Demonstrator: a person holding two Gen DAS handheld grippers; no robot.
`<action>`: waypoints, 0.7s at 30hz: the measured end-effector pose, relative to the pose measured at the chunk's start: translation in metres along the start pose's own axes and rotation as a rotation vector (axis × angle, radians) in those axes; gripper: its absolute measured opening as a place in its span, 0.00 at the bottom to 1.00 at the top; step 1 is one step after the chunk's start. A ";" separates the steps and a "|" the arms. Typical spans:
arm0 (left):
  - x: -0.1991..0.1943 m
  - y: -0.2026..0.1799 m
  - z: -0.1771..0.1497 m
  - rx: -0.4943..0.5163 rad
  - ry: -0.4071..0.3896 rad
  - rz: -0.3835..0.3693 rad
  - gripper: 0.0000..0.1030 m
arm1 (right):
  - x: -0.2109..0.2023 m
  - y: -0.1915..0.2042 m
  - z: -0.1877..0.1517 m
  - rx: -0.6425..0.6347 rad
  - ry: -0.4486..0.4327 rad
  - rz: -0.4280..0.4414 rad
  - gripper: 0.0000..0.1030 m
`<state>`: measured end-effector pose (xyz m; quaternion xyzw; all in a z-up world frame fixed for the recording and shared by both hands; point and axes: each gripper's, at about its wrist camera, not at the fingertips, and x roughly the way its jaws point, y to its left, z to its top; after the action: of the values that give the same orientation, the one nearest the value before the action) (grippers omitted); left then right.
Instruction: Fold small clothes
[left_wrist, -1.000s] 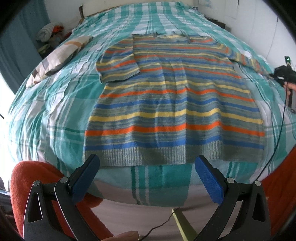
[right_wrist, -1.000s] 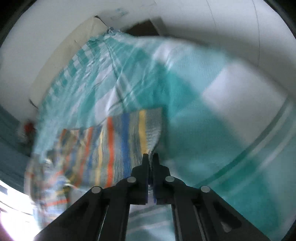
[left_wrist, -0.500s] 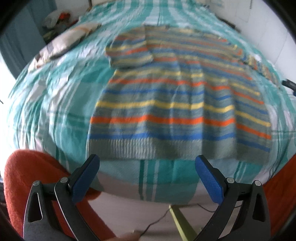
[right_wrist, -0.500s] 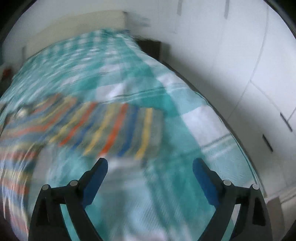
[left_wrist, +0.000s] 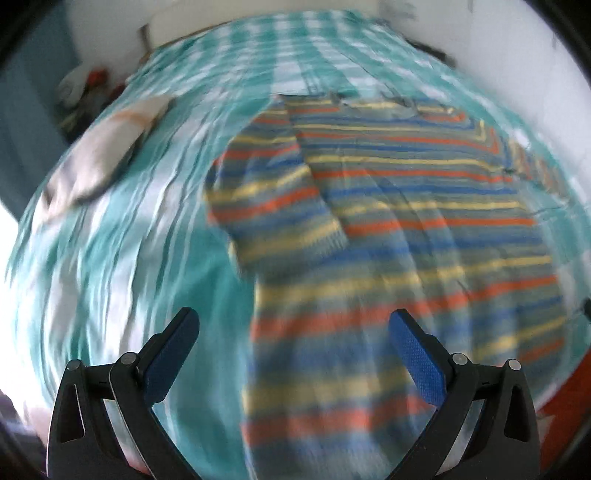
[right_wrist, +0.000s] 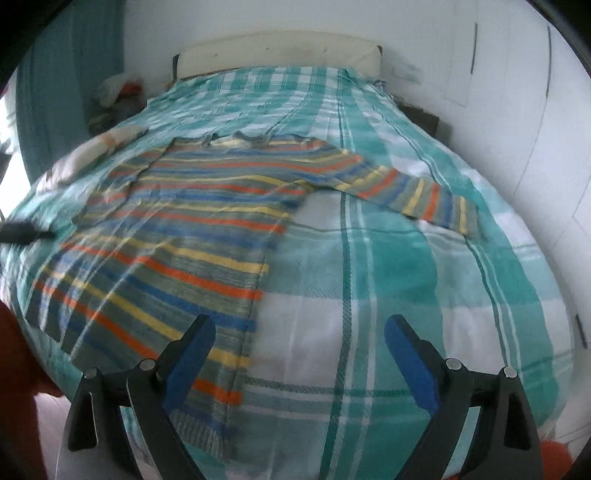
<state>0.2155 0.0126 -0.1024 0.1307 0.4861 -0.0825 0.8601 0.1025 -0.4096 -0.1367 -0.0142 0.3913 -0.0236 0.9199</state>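
Two grippers hung over the near edge of the bed (right_wrist: 406, 258), and neither held anything. The left gripper (left_wrist: 293, 328) had its blue-padded fingers spread wide above the sweater's lower left part, with nothing between them. The right gripper (right_wrist: 299, 332) was likewise spread wide, its left finger over the sweater's right side seam and its right finger over bare bedspread.

The striped sweater (right_wrist: 184, 229) lay flat across the middle of the bed on the teal-and-white checked bedspread, its collar toward the headboard (right_wrist: 277, 48) and its ribbed hem at the near edge. In the left wrist view, which was blurred, the sweater (left_wrist: 406, 240) showed its left sleeve (left_wrist: 273, 199) folded in over the body, the cuff resting on the stripes. In the right wrist view the right sleeve (right_wrist: 413, 195) lay stretched out straight toward the right edge of the bed, flat on the bedspread.

A pale pillow (left_wrist: 99, 158) lay near the left edge of the bed, well apart from the sweater. A white wall (right_wrist: 498, 92) ran along the right side of the bed.
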 end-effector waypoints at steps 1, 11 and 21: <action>0.014 -0.005 0.008 0.050 0.012 0.001 0.99 | 0.001 -0.001 0.000 0.011 0.005 0.007 0.90; 0.068 0.026 0.055 0.008 0.098 -0.214 0.02 | -0.010 -0.003 -0.007 -0.005 -0.014 -0.010 0.90; 0.036 0.261 0.066 -0.689 -0.076 0.047 0.01 | -0.004 -0.006 -0.002 0.025 -0.019 0.001 0.90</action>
<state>0.3583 0.2400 -0.0630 -0.1596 0.4500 0.1014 0.8728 0.0982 -0.4150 -0.1350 -0.0028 0.3823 -0.0278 0.9236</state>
